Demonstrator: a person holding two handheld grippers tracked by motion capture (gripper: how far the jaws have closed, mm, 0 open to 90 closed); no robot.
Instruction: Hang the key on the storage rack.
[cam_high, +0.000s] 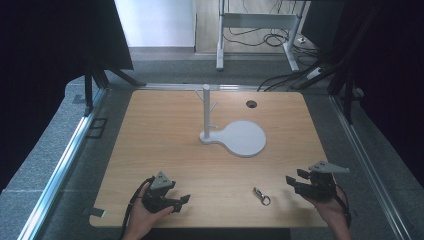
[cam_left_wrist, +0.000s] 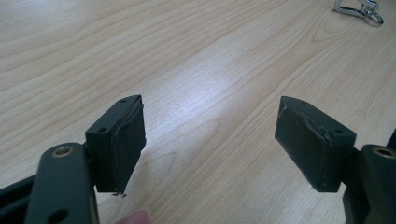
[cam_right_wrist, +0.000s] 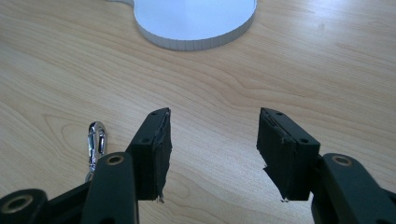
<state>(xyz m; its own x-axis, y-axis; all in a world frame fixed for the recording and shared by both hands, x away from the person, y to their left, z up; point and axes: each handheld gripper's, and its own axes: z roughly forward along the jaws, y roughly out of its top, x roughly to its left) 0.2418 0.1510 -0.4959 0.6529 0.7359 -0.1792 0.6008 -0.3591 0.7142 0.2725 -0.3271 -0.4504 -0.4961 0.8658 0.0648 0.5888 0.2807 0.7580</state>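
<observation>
Lay flat on the wooden table (cam_high: 165, 145), near its front edge: a small metal snap hook (cam_high: 261, 195) with a ring at one end, bare wood all round it. Lay between the two grippers, nearer the right gripper (cam_high: 294, 180), untouched by either. Stood well behind it, toward mid-table: a white stand (cam_high: 206, 112), an upright post with short pegs on a round flat base (cam_high: 244, 138). Nothing lay between hook and stand.

Held low at the front left: the left gripper (cam_high: 183, 202), jaws wide apart, nothing between them. Held at the front right: the right gripper, jaws also apart but narrower, gripping nothing.

Seen from the left gripper view: the gripper (cam_left_wrist: 210, 144) over bare wood, the snap hook (cam_left_wrist: 358, 8) far off at the top right corner. Seen from the right gripper view: the gripper (cam_right_wrist: 212, 154) with the hook (cam_right_wrist: 95, 144) just outside one pad, and the rim of the base (cam_right_wrist: 196, 42) ahead. Post and pegs seen from the high view alone.
</observation>
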